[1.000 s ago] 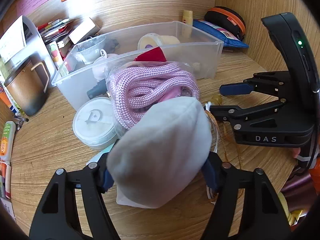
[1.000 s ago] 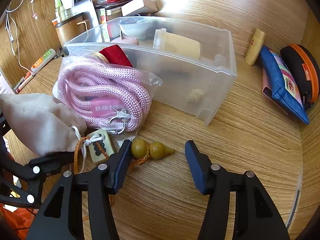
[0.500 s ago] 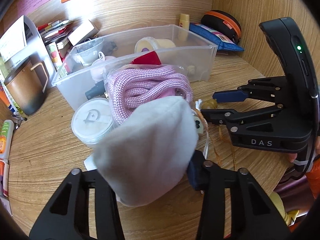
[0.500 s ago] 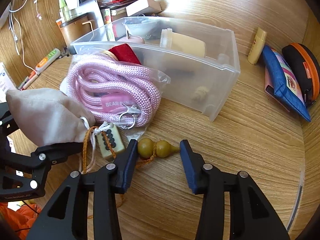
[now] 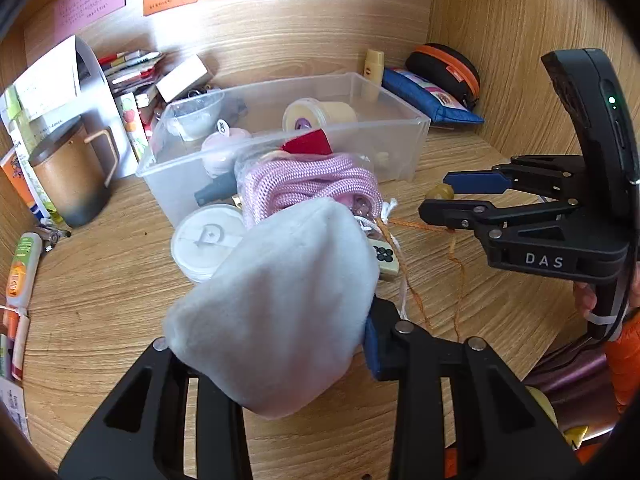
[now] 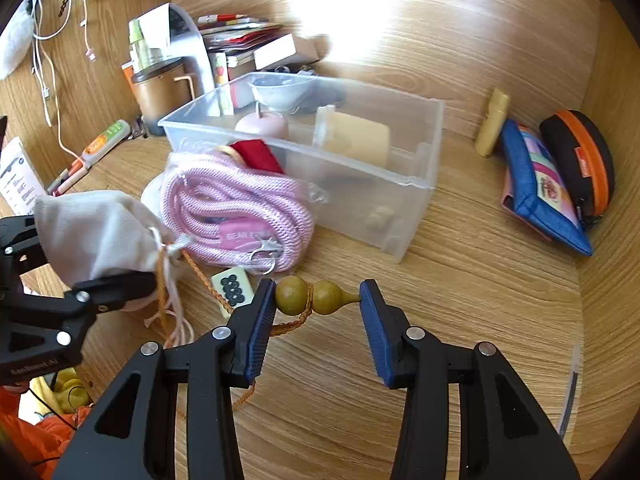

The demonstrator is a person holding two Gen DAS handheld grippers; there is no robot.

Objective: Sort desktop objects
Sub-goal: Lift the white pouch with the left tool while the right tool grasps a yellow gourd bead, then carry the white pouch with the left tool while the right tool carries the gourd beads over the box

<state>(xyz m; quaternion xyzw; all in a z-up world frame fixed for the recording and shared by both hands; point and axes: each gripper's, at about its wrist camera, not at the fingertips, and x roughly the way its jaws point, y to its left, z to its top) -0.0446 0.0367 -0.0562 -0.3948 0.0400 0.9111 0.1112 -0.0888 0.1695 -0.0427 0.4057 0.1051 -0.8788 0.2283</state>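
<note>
A pale grey cloth pouch [image 5: 280,300] is squeezed between the jaws of my left gripper [image 5: 272,340], which is shut on it just above the desk. The pouch [image 6: 100,232] and left gripper [image 6: 72,256] also appear at the left of the right wrist view. My right gripper [image 6: 318,300] is shut on an olive wooden gourd charm [image 6: 312,298], both pads touching its ends. An orange cord joins the gourd to a mahjong-tile charm [image 6: 233,287] and the pouch's drawstring. Behind them lie a bagged pink rope [image 6: 232,208] and a clear plastic bin [image 6: 400,184] holding several small items.
A brown mug [image 5: 68,176] and stacked books stand at the back left. A round white tin [image 5: 208,240] lies beside the rope. A blue pouch [image 6: 536,196], a black-and-orange case [image 6: 580,160] and a cream bottle [image 6: 492,124] sit right of the bin.
The left jaws closed tight on the pouch and lifted it. The right jaws narrowed onto the gourd and raised it slightly, pulling the cord taut.
</note>
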